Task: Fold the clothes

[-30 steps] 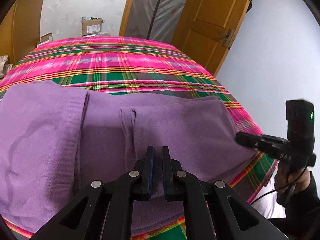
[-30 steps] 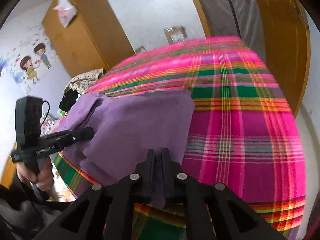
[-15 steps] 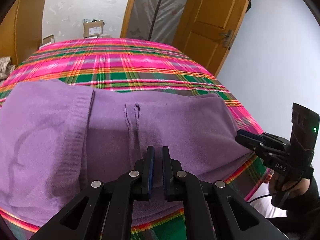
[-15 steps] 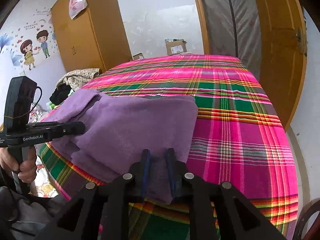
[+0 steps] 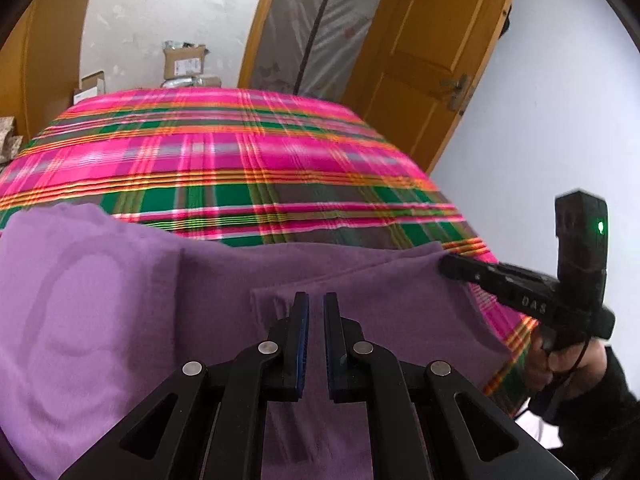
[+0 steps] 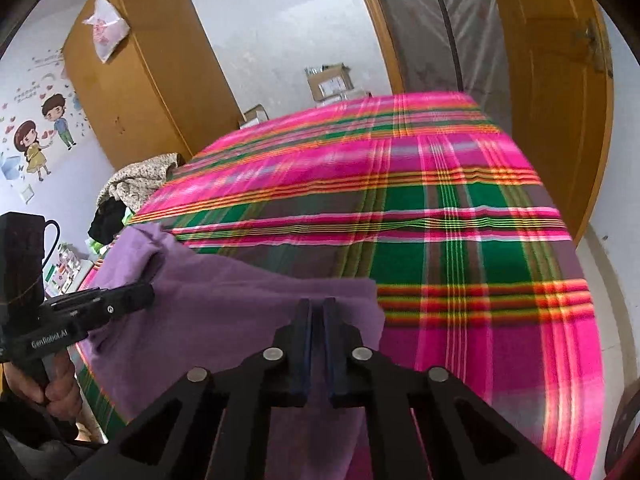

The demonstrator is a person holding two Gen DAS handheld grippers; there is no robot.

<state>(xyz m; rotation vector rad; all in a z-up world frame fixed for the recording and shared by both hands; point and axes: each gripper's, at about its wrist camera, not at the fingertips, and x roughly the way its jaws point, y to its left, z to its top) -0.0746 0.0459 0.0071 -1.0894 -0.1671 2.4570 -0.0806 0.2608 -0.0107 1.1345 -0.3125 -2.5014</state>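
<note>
The purple knit garment [image 5: 120,320] lies at the near edge of the bed's plaid sheet [image 5: 240,160]. The left claw [image 5: 312,308] grips its lifted near hem; to the right of it, the right claw [image 6: 316,312] is closed on the corner of the same garment. I think the soft, stretchy knit may slip out or fold crooked if the two pulls are uneven. The sheet looks smooth and thin and could wrinkle under it.
</note>
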